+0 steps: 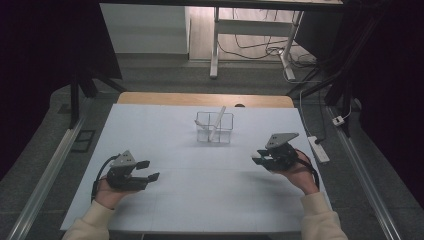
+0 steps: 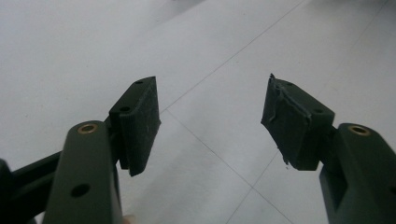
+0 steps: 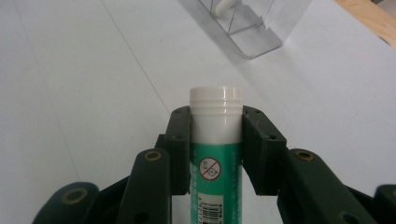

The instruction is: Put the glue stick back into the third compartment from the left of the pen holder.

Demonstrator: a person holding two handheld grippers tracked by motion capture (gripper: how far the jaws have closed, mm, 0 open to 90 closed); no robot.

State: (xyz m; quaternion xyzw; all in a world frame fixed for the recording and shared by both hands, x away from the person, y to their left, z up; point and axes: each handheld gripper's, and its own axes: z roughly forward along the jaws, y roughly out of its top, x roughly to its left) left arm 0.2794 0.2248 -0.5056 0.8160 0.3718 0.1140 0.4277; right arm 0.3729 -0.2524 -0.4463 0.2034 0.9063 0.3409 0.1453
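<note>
Right gripper (image 3: 215,140) clamped on a green tube (image 3: 215,182), white cap (image 3: 215,105) poking out just past the jaws, held low over the white table (image 1: 200,200) at the right side. Left gripper (image 1: 150,170) spread wide, nothing between the pads (image 2: 140,121), resting near the left edge.

Probably headed for the clear bin (image 1: 215,127) up ahead, mid-table toward the far side. Best done by lifting first, lining the tube over a free compartment, then lowering straight before letting go. Grip sits near the cap, so watch for the long body swinging.

In the way: a white stick (image 1: 217,122) leaning across the bin, likely to be knocked. Thin divider walls too; light bin, apt to slide or tip. Otherwise open table between.
</note>
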